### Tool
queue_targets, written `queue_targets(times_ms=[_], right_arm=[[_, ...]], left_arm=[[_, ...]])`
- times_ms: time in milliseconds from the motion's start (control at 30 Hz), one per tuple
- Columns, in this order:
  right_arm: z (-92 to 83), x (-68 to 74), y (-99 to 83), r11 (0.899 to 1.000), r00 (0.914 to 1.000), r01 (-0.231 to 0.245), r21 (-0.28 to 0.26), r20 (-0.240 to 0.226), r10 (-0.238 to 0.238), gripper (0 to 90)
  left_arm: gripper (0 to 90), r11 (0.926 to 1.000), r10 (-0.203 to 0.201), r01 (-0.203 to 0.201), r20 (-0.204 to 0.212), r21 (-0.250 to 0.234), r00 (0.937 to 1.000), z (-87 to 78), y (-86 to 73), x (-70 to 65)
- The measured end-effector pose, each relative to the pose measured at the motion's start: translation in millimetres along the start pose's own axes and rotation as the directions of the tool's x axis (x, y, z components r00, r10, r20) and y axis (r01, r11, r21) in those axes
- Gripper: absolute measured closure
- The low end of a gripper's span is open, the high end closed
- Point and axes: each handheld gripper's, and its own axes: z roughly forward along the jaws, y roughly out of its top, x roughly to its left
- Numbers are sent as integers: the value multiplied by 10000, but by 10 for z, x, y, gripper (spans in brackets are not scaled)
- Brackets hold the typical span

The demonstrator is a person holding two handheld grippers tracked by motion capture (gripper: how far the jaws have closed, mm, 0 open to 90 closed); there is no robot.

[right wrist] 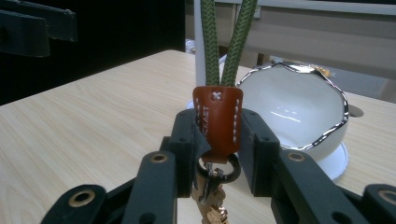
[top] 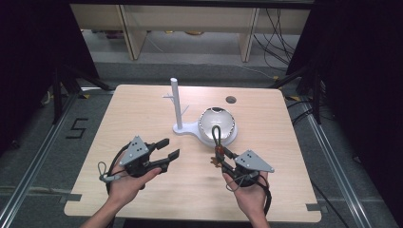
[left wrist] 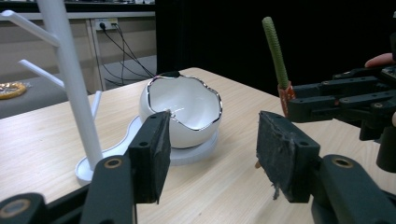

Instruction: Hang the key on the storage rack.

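So the right claw (top: 222, 160) is clamped tight on a keychain strap (right wrist: 217, 122), pinching the brown leather tab between its pads. The green cord loop (top: 217, 135) sticks up out of the tab and points toward the white bowl (top: 217, 124), and in the right gripper view there's a brass clasp (right wrist: 211, 189) hanging below the tab, between the claw arms. The strap sits near the front of the counter (top: 142, 114), just in front of the bowl.

The left claw (top: 170, 148) is holding nothing; its pads stand fairly wide apart with only air between them, off to the left of the strap and aimed its way. The bowl sits on the base of a white peg stand (top: 176, 102) toward the middle of the counter, with the post just left of the bowl.
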Motion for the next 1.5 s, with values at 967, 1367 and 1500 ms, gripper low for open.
queue_targets(times_ms=[967,1367,1500], right_arm=[[114,180,98,9996,9992,-9,-299,-407,-3,697],[136,201,114,9989,9979,254,-391,-582,-276,697],[126,228,112,9997,9986,-17,-254,-532,3,696]], left_arm=[[646,9992,-400,399,1093,31,9932,367,222,-184],[678,9982,-576,591,1392,-68,9886,460,279,-230],[697,9981,-604,617,1404,-49,9883,491,288,-239]])
